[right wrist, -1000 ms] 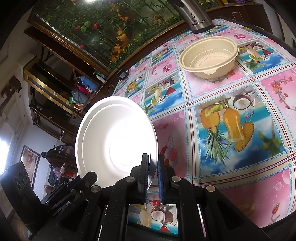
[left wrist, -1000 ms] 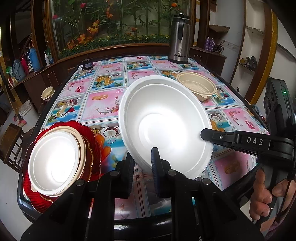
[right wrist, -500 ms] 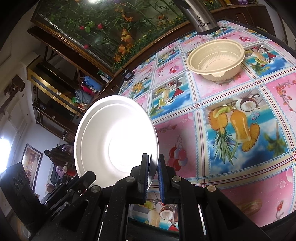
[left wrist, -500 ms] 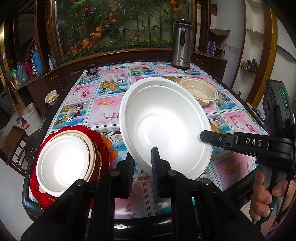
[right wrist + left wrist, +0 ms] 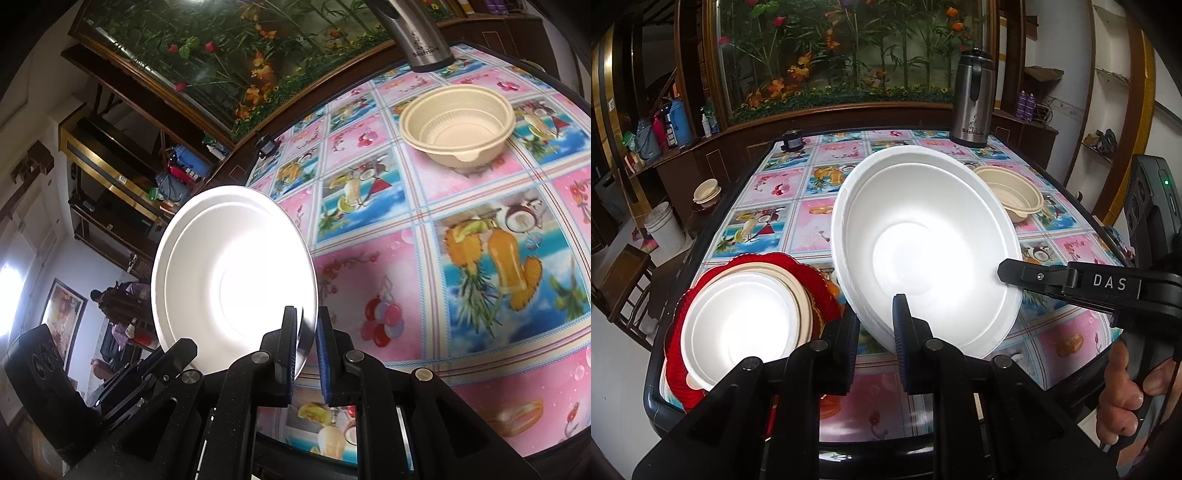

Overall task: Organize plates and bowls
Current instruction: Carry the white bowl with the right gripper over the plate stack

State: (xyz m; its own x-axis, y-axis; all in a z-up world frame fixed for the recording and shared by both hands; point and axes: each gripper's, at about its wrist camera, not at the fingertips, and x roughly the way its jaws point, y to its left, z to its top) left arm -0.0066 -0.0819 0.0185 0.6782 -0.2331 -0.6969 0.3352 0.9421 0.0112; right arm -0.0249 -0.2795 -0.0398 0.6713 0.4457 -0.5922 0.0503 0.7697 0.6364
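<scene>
A white foam bowl [image 5: 923,251] is held tilted in the air above the table, also seen in the right wrist view [image 5: 232,277]. My left gripper [image 5: 873,317] is shut on its near rim. My right gripper [image 5: 306,332] is shut on its right rim and shows in the left wrist view [image 5: 1008,271]. A stack with a white bowl [image 5: 738,325] on a beige plate and red plates [image 5: 809,273] sits at the table's near left corner. A beige plastic bowl [image 5: 1012,197] [image 5: 458,122] stands on the table farther right.
A steel thermos jug [image 5: 973,98] stands at the table's far right, a small dark object [image 5: 792,138] at the far left edge. The fruit-patterned tablecloth [image 5: 461,240] covers the table. A chair [image 5: 624,273] and bucket [image 5: 665,225] are left of the table.
Both grippers have lifted the white bowl and drawn it back toward the near edge; the table looks farther away. The grip on the bowl is unchanged.
</scene>
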